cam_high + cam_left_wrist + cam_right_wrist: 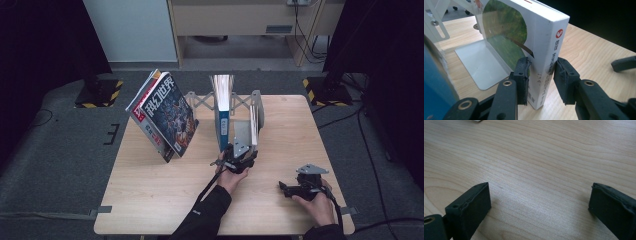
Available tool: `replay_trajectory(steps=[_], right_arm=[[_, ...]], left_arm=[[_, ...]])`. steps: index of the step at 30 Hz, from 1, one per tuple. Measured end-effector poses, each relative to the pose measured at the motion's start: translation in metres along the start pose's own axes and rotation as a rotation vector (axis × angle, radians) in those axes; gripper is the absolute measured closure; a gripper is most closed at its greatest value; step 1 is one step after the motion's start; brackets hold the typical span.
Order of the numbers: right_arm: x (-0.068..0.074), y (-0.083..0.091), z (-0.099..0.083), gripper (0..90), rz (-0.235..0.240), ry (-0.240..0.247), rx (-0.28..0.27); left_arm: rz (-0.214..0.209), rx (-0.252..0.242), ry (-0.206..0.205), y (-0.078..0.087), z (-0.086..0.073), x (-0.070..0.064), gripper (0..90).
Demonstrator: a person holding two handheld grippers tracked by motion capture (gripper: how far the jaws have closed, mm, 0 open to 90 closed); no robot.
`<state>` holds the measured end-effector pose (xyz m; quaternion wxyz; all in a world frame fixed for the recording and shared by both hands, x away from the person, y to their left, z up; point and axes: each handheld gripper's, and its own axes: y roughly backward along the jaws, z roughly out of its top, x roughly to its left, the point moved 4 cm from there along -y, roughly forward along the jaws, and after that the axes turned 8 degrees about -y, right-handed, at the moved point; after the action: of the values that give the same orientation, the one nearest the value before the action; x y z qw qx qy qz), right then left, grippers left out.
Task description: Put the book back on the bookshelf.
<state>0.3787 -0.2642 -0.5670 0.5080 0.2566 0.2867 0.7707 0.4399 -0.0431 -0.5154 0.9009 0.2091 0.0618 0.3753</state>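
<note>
A white-spined book (544, 37) with a green cover stands upright on the wooden table (150, 190), at the right end of a metal book rack (200, 100). My left gripper (542, 68) is shut on the lower end of its spine, one pad (524, 75) against the cover and the other on the far side. From above, the left gripper (239, 156) sits at the front of that book (254, 122). My right gripper (289, 189) rests low over bare wood at the front right, open (539, 202) with nothing between its jaws.
A blue book (223, 125) stands upright in the rack just left of the white one. A magazine (167, 115) leans at the rack's left end. The rack's flat metal foot (481, 67) lies beside the held book. Bare tabletop spreads across the front.
</note>
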Motion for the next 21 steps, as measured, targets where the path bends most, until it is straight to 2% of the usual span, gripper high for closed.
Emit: replay_trajectory(steps=[9, 15, 19, 21], right_arm=[[0.000, 0.000, 0.000, 4.4, 0.000, 0.000, 0.000], [0.000, 0.000, 0.000, 4.4, 0.000, 0.000, 0.000], [0.000, 0.000, 0.000, 4.4, 0.000, 0.000, 0.000], [0.000, 0.000, 0.000, 4.4, 0.000, 0.000, 0.000]], left_arm=[[0.022, 0.010, 0.019, -0.017, 0.008, 0.010, 63.4], [0.028, 0.000, 0.033, -0.024, 0.009, 0.012, 62.1], [0.036, 0.001, 0.018, -0.026, 0.008, 0.012, 60.2], [0.036, 0.030, 0.011, -0.026, 0.006, 0.013, 56.6]])
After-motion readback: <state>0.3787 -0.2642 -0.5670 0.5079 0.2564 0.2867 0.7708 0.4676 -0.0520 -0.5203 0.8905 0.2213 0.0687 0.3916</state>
